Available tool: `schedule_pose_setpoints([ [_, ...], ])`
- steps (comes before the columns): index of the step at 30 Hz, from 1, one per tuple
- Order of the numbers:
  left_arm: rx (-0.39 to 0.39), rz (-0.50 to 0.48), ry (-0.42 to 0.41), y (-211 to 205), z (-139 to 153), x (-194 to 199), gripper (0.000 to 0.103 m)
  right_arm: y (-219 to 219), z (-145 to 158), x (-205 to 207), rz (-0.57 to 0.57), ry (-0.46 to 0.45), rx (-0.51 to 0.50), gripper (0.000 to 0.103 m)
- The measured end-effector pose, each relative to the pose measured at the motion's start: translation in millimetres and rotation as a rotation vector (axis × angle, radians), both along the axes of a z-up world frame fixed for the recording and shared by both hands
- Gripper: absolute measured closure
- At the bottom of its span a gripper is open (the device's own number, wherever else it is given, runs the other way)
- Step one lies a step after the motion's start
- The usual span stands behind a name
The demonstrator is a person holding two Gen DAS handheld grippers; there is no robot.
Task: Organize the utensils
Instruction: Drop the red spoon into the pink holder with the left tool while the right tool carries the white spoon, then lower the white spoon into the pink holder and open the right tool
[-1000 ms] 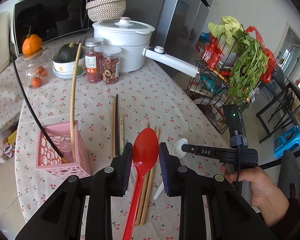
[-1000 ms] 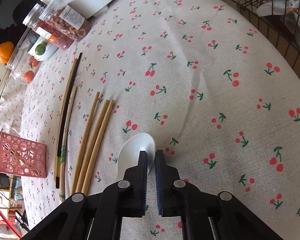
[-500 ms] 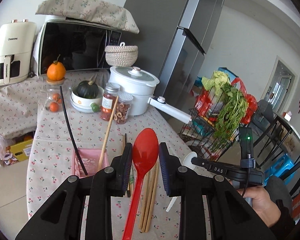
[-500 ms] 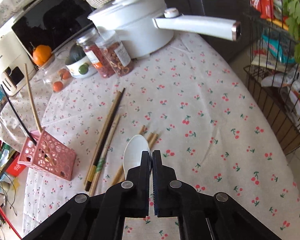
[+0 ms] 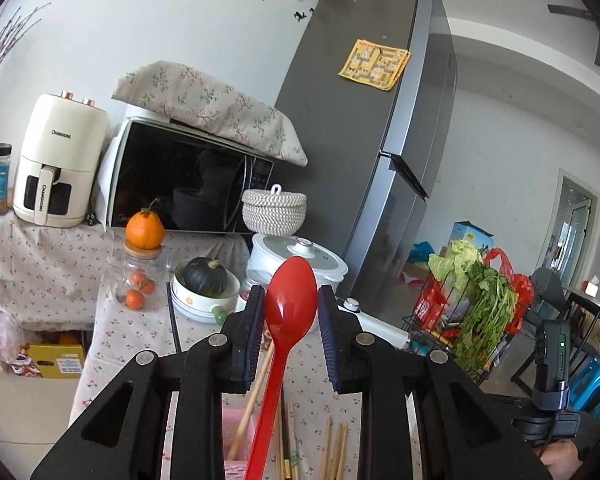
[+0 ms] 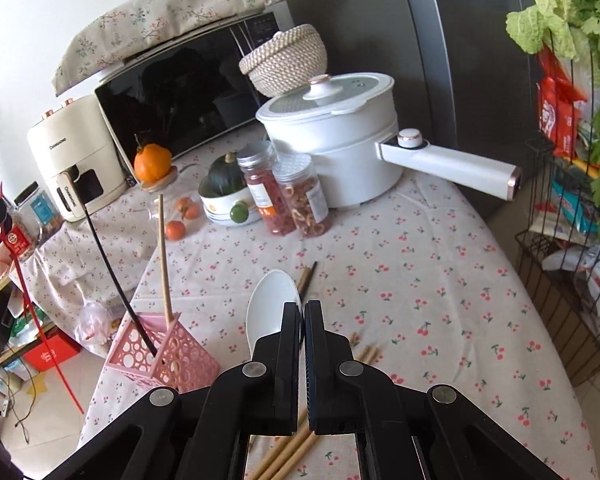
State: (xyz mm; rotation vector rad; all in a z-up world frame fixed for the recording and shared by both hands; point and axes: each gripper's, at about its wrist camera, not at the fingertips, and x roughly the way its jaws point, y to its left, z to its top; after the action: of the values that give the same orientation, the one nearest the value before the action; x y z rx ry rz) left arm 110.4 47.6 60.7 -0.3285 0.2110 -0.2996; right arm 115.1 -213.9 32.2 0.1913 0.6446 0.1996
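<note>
My left gripper (image 5: pixel 291 308) is shut on a red spoon (image 5: pixel 290 304), bowl up, raised well above the table. My right gripper (image 6: pixel 302 320) is shut on a white spoon (image 6: pixel 270 306), lifted off the cloth. A pink perforated basket (image 6: pixel 162 354) stands at the table's left edge with a black chopstick (image 6: pixel 112 276) and a wooden chopstick (image 6: pixel 164 256) standing in it; it also shows low in the left wrist view (image 5: pixel 236 436). Several wooden chopsticks (image 6: pixel 292 452) lie on the cloth under my right gripper and in the left wrist view (image 5: pixel 332 448).
A white pot (image 6: pixel 336 136) with a long handle, two spice jars (image 6: pixel 296 196), a bowl with a squash (image 6: pixel 224 196), a fruit jar, a microwave (image 6: pixel 184 92) and an air fryer stand at the back. A wire vegetable rack (image 6: pixel 572 184) stands right of the table.
Both grippers have risen and tilted up from the table with their spoons. The views now take in the appliances and the wall instead of the cloth.
</note>
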Motion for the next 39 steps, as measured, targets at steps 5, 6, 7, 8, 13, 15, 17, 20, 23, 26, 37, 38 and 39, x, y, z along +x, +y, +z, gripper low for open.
schedule_pose_setpoints([
  [5,0.031,0.073,-0.042,3.6,-6.0,18.4,0.075,8.0,-3.4,4.9,0.011,0.006,0.004,0.102],
  [6,0.032,0.082,-0.049,5.4,-7.1,21.0,0.075,9.3,-3.3,5.6,0.012,0.004,0.006,0.102],
  [7,0.031,0.091,-0.052,7.2,-8.6,23.9,0.075,10.5,-3.3,6.2,0.013,0.0,0.007,0.101],
  [8,0.027,0.099,-0.052,9.0,-10.6,26.9,0.075,11.3,-3.3,6.8,0.012,-0.004,0.007,0.102],
  [13,0.021,0.118,-0.045,12.1,-22.4,42.6,0.075,16.3,-2.1,11.9,0.002,-0.018,0.007,0.102],
  [15,0.018,0.119,-0.038,11.7,-28.2,48.2,0.075,18.0,-2.1,12.8,-0.004,-0.022,0.01,0.101],
  [17,0.022,0.117,-0.03,10.1,-34.0,53.7,0.075,20.2,-1.8,13.6,-0.01,-0.025,0.009,0.102],
  [20,0.055,0.115,-0.022,5.7,-44.1,56.7,0.075,25.1,-0.3,13.0,-0.02,-0.037,-0.009,0.102],
  [23,0.071,0.096,0.016,3.7,-52.5,57.5,0.074,30.9,1.5,11.2,-0.026,-0.053,-0.024,0.101],
  [26,0.073,0.074,0.065,4.0,-56.1,54.2,0.073,35.8,4.8,8.7,-0.027,-0.066,-0.027,0.101],
  [37,0.084,0.064,0.332,23.5,-51.4,23.0,0.05,62.9,23.4,0.5,-0.019,-0.146,-0.026,0.101],
  [38,0.078,0.074,0.366,27.5,-51.9,20.4,0.049,66.9,25.0,0.2,-0.016,-0.157,-0.033,0.101],
  [39,0.077,0.083,0.405,30.9,-53.0,19.0,0.047,70.9,26.5,0.2,-0.013,-0.168,-0.038,0.101],
])
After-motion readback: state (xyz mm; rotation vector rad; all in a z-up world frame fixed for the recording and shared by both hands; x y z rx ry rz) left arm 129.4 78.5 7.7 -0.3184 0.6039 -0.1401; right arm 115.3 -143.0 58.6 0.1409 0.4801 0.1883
